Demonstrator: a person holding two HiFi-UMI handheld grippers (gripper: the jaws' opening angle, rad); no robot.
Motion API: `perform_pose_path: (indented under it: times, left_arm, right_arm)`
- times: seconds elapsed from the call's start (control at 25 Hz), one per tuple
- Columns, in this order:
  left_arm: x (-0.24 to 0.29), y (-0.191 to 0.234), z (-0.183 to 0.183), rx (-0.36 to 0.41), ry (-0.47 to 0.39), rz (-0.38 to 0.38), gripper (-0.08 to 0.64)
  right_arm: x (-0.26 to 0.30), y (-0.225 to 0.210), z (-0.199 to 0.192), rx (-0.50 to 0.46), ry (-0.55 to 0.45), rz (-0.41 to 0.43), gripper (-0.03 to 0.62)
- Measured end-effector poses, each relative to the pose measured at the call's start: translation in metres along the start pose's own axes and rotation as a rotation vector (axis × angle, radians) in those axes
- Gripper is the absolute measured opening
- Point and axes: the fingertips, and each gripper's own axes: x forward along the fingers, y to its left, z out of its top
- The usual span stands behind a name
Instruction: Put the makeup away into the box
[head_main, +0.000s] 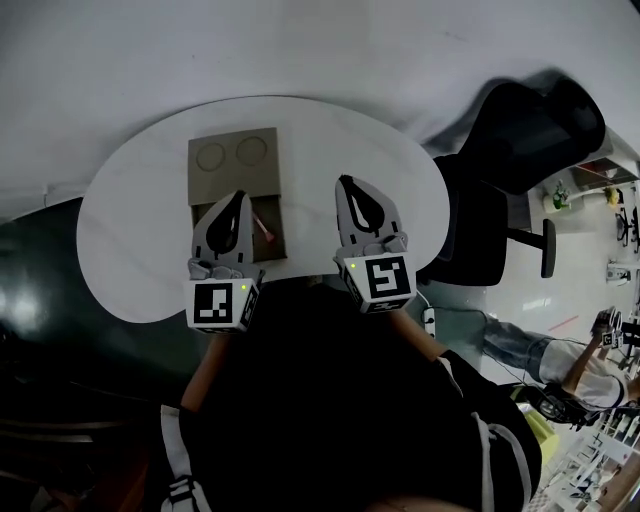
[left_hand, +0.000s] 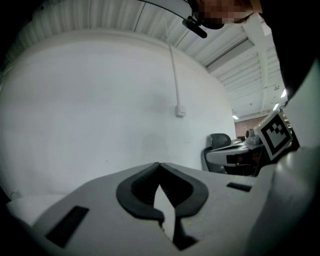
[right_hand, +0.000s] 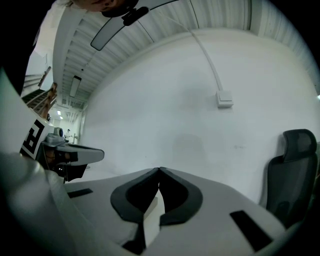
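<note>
On the round white table (head_main: 130, 230) lies a brown cardboard box (head_main: 235, 172) with two ring marks on its far half. In its near, open half rests a small pink makeup item (head_main: 266, 229). My left gripper (head_main: 238, 196) hovers above the box's near left part, jaws shut and empty. To its right my right gripper (head_main: 346, 182) is held over bare tabletop, also shut with nothing in it. In the left gripper view the left gripper (left_hand: 159, 164) points level at a white wall, tips touching. The right gripper (right_hand: 159, 170) looks the same in its own view.
A black office chair (head_main: 520, 150) stands at the table's right, also seen as the chair (left_hand: 218, 141) and the chair (right_hand: 292, 170). A white wall faces both grippers. A person (head_main: 590, 365) is at the lower right among desks.
</note>
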Motion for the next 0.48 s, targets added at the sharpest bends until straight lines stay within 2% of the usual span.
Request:
perform_pose_path:
  times: [0.24, 0.48]
  left_arm:
    - [-0.009, -0.005, 0.003, 0.012, -0.012, 0.008, 0.003]
    - [0.001, -0.026, -0.002, 0.012, -0.001, 0.002, 0.003]
  right_arm:
    - [-0.009, 0.004, 0.001, 0.002, 0.0, 0.034, 0.023]
    - [-0.013, -0.01, 0.012, 0.024, -0.094, 0.06, 0.023]
